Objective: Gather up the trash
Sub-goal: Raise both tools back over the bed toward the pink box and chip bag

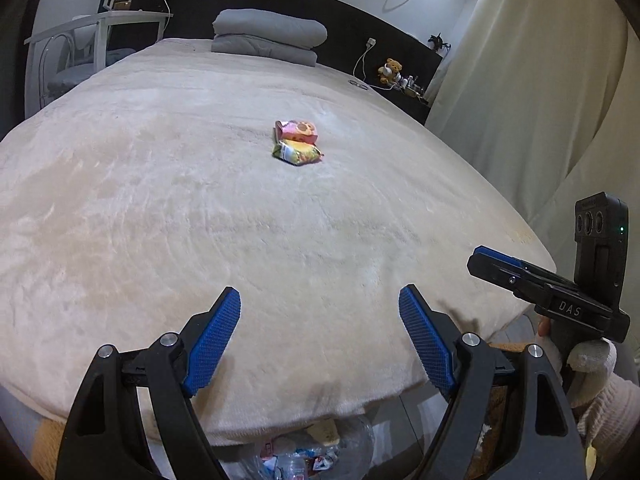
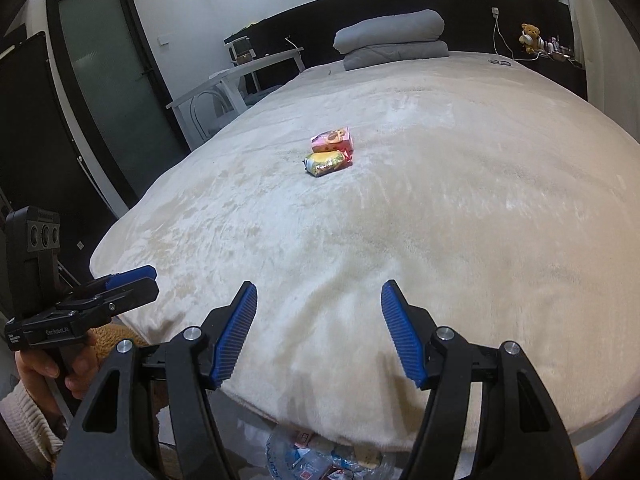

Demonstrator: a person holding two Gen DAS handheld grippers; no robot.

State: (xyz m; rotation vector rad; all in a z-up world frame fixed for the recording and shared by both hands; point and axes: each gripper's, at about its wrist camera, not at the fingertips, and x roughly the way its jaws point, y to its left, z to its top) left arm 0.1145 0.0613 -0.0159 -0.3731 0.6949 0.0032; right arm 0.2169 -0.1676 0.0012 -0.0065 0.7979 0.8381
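Two snack wrappers lie touching in the middle of the beige bed (image 1: 160, 208): a pink one (image 1: 297, 131) behind a yellow-green one (image 1: 298, 153). The right wrist view shows the same pink wrapper (image 2: 333, 139) and yellow wrapper (image 2: 328, 162). My left gripper (image 1: 320, 300) is open and empty over the bed's near edge, far from the wrappers. My right gripper (image 2: 319, 294) is open and empty too, beside the left one. A clear bag of collected trash (image 1: 316, 452) sits on the floor below the bed edge, also seen in the right wrist view (image 2: 320, 456).
A folded grey duvet (image 1: 268, 34) lies at the head of the bed against a black headboard (image 1: 360, 20). A white table (image 1: 100, 24) stands at the left, curtains (image 1: 540, 80) at the right. A teddy bear (image 1: 390, 70) sits on the bedside ledge. A dark door (image 2: 108, 80) is at the left.
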